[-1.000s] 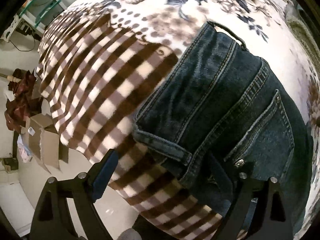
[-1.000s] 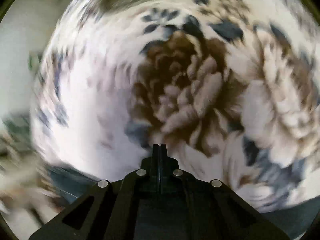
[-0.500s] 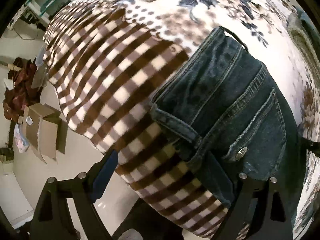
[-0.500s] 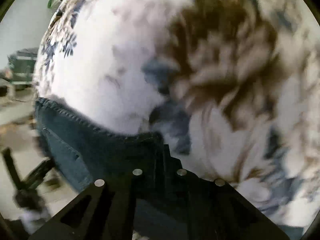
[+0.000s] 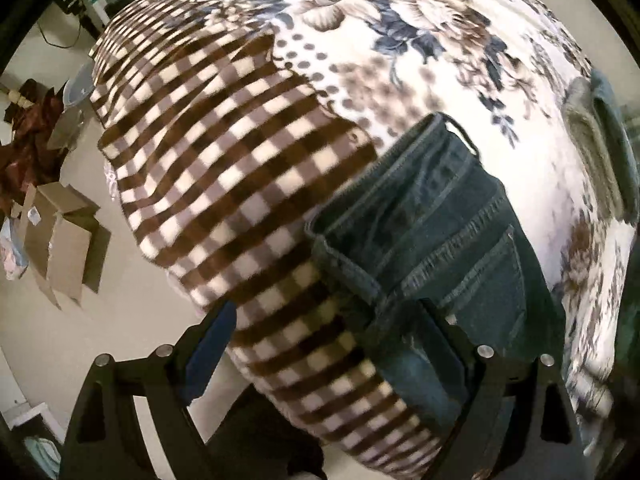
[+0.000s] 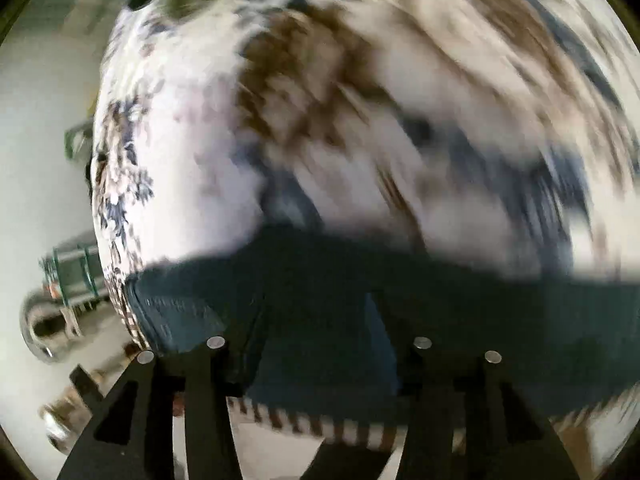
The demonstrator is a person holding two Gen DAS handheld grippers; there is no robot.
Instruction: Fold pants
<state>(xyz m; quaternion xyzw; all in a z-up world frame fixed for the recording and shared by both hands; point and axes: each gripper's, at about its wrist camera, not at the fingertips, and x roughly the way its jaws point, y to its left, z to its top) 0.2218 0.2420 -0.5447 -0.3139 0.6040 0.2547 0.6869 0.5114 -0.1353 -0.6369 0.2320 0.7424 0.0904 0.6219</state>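
Dark blue jeans (image 5: 432,236) lie on a bed, waistband toward the checked part of the blanket, back pocket up. My left gripper (image 5: 324,328) is open, its fingers wide apart. The right finger (image 5: 436,332) rests over the jeans near the waistband corner, the left finger (image 5: 212,328) over the checked blanket. In the blurred right wrist view the jeans (image 6: 320,280) fill the lower frame. My right gripper (image 6: 316,320) is open, its fingers spread on either side of the denim.
The bed is covered by a floral blanket (image 5: 400,40) with a brown checked section (image 5: 224,168). Cardboard boxes (image 5: 64,240) and red cloth (image 5: 36,152) lie on the floor to the left. Another garment (image 5: 600,140) lies at the bed's right edge.
My right gripper was shut and has opened over the jeans while swinging fast. My left gripper has pulled back, and the jeans sit lower and further right in its view.
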